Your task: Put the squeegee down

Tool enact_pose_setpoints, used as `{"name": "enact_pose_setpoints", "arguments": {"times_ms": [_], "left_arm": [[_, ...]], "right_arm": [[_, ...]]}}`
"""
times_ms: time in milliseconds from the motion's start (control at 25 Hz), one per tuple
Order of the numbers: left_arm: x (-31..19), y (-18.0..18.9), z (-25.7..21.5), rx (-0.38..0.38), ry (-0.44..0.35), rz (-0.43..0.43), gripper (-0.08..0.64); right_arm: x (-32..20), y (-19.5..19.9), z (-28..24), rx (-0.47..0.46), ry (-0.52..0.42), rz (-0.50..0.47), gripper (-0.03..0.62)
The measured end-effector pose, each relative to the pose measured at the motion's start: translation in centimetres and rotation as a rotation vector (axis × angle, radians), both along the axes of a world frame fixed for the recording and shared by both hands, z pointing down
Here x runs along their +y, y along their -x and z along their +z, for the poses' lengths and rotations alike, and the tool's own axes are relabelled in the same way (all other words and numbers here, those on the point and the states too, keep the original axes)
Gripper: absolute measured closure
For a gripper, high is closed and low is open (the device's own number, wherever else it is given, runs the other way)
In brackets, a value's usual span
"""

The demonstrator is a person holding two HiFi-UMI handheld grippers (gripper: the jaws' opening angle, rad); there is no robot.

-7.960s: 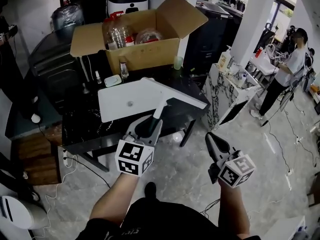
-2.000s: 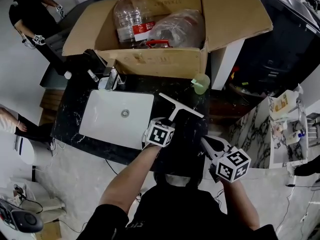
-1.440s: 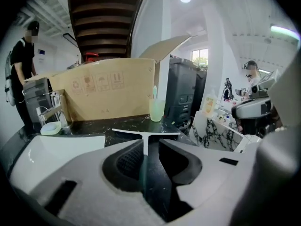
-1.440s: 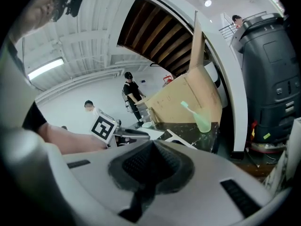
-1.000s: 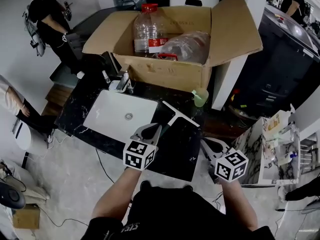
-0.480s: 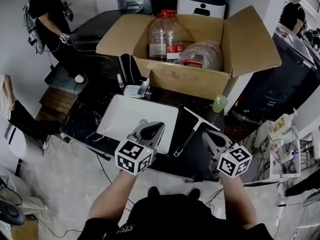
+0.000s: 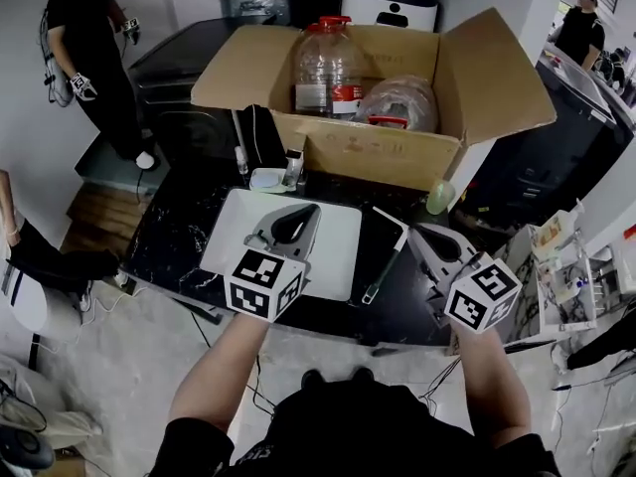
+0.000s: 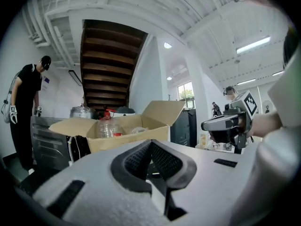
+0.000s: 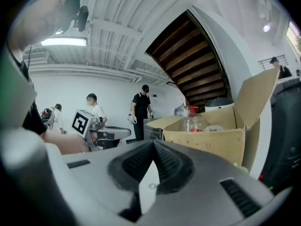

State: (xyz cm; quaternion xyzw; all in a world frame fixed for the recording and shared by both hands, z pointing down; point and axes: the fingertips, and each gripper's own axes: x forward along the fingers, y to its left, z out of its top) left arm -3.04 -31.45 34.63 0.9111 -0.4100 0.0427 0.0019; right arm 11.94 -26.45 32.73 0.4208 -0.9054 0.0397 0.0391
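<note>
The squeegee (image 7: 386,263) lies flat on the black table (image 7: 179,237), its white blade toward the cardboard box and its green-tipped handle toward me. No gripper touches it. My left gripper (image 7: 303,210) hovers shut and empty over the white panel (image 7: 336,251), to the left of the squeegee. In the left gripper view its pads (image 8: 151,142) meet with nothing between them. My right gripper (image 7: 419,232) hangs just right of the squeegee, also shut and empty, its jaws (image 9: 154,142) closed in the right gripper view.
An open cardboard box (image 7: 378,152) with a big plastic bottle (image 7: 323,68) stands at the table's back. A green cup (image 7: 437,197) sits by its right corner, small bottles (image 7: 290,167) by its front. A person (image 7: 84,58) stands at far left.
The left gripper has let go of the squeegee, which now lies on the table. Both grippers have lifted and drawn back from it.
</note>
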Motion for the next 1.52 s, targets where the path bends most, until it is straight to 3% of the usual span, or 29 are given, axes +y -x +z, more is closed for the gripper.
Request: {"name": "enact_pose_setpoints", "arguments": {"times_ms": [200, 400, 640, 880, 1520], "left_arm": [[0.4, 0.0, -1.7, 0.075, 0.01, -0.032, 0.552], [1.2, 2.1, -2.0, 0.19, -0.006, -0.176, 0.551], [1.7, 2.2, 0.0, 0.119, 0.005, -0.233, 0.551], [1.6, 3.1, 0.7, 0.075, -0.014, -0.294, 0.551], [1.1, 1.0, 2.7, 0.053, 0.042, -0.256, 0.551]], "right_arm": [[-0.3, -1.5, -4.6, -0.098, -0.091, 0.058, 0.588], [1.4, -0.8, -2.4, -0.091, -0.083, 0.014, 0.588], [2.3, -0.7, 0.7, -0.005, -0.058, -0.018, 0.589], [2.3, -0.3, 2.7, -0.026, -0.012, -0.041, 0.589], [1.6, -2.1, 3.7, -0.051, 0.023, -0.028, 0.589]]}}
